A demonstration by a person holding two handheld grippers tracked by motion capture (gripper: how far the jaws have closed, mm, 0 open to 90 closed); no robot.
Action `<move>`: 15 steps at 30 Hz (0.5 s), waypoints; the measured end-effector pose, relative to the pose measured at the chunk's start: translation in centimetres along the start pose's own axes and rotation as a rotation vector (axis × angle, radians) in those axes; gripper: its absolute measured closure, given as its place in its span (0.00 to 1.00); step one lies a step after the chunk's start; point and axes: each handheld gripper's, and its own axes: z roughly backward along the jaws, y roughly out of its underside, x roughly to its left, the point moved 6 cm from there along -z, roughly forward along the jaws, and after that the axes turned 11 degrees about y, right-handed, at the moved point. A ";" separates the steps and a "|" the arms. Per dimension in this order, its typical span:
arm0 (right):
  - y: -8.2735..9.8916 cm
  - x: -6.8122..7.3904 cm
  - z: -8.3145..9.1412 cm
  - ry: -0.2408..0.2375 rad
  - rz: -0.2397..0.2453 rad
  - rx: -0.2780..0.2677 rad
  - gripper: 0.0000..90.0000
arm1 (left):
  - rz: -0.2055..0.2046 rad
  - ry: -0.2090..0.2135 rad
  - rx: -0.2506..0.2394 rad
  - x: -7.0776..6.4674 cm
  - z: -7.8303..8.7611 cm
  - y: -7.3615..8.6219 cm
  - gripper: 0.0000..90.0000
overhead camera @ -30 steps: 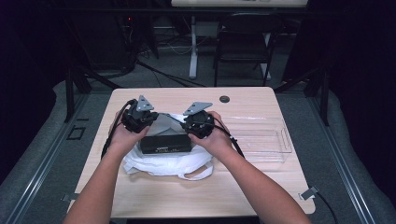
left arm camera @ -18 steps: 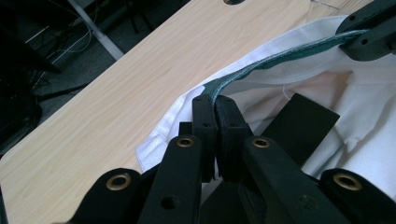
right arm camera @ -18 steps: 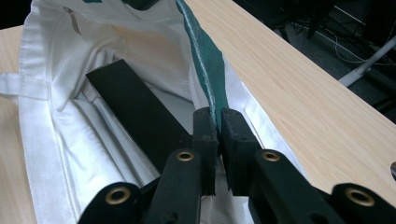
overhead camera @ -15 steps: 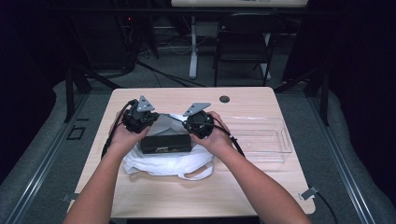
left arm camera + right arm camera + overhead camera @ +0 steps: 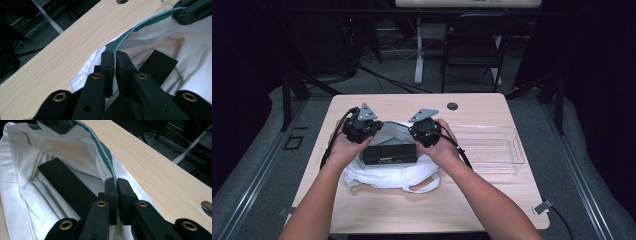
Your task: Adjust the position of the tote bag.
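High view: a white cloth bag [image 5: 387,172] lies on the wooden table [image 5: 492,210], just toward 7 o'clock of the table's centre. The bag is soft, creased white fabric with a green-edged rim [image 5: 130,35] and a white loop handle [image 5: 424,186] at its 6 o'clock side. Its mouth faces 12 o'clock, away from the person; its long axis runs from 9 o'clock to 3 o'clock.

A black rectangular box [image 5: 390,154] rests in the bag's mouth, long axis also 9 to 3 o'clock, one long face turned toward the person. A clear plastic tray [image 5: 497,150] sits at 3 o'clock of the bag, close beside it.

The left gripper [image 5: 362,125] is held at the bag's 10 o'clock corner, the right gripper [image 5: 424,131] at its 2 o'clock corner.

Left gripper view: the jaws stand nearly together, pinching the green rim between the pads; they have just eased open a little, with the rim in the narrow gap. The black box [image 5: 160,62] lies at 2 o'clock of the jaws, inside the bag [image 5: 197,57].

Right gripper view: the jaws are clamped on the green rim [image 5: 105,155], which runs away toward 11 o'clock. The black box [image 5: 65,182] lies at 10 o'clock of the jaws, on the bag's white lining [image 5: 22,195].
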 end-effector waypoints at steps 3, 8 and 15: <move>-0.1 0.0 0.0 0.002 -0.003 0.000 0.97 | -0.001 -0.009 -0.008 0.0 0.2 0.0 0.85; -0.1 0.0 -0.1 0.004 -0.006 -0.001 0.97 | -0.003 -0.013 -0.022 -0.1 0.9 0.2 0.74; -0.1 -0.1 -0.1 0.007 -0.006 0.002 0.97 | 0.025 -0.029 -0.028 0.5 2.5 1.8 0.71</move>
